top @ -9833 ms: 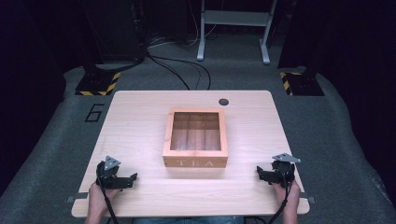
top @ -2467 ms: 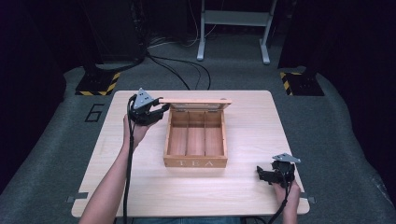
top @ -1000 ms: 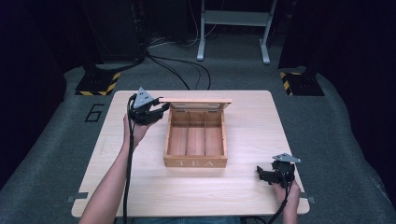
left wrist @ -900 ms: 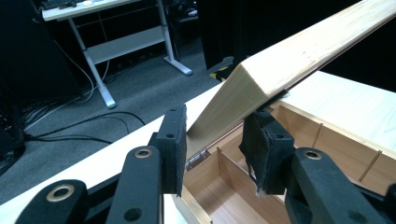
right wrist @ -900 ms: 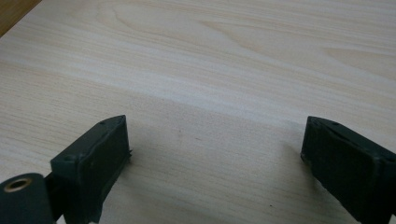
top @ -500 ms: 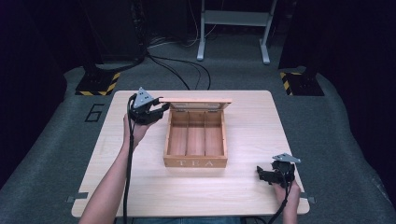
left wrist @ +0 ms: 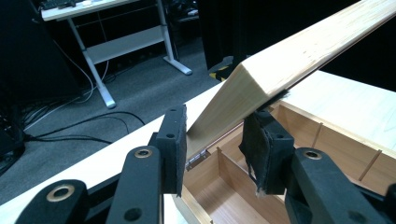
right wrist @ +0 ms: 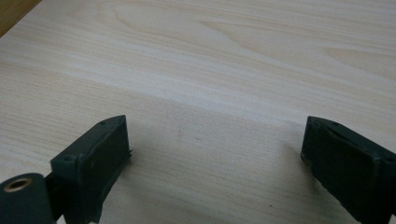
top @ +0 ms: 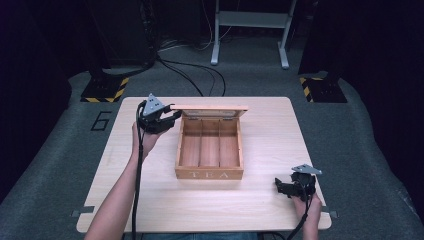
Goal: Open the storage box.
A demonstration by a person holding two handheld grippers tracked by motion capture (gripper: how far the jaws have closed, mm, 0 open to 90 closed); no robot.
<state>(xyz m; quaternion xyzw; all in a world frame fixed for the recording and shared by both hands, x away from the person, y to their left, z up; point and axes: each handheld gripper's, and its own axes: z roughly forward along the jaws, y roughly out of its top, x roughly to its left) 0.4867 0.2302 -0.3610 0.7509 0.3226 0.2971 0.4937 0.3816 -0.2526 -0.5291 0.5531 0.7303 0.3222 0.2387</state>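
Nearest the person, the right gripper (top: 281, 188) rests low on the table (top: 270, 135) near its front right corner, jaws spread wide over bare wood. Further out at mid-table sits the open tea box (top: 209, 172), its three compartments running front to back and its raised lid (top: 210, 107) lying left to right along the far edge. The left gripper (left wrist: 212, 142) pinches the lid's left end corner; the left gripper view shows one pad (left wrist: 173, 140) on the lid's top face, the other seemingly beneath it.

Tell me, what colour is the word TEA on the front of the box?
White, on the light wooden tea box; the high view shows it best.
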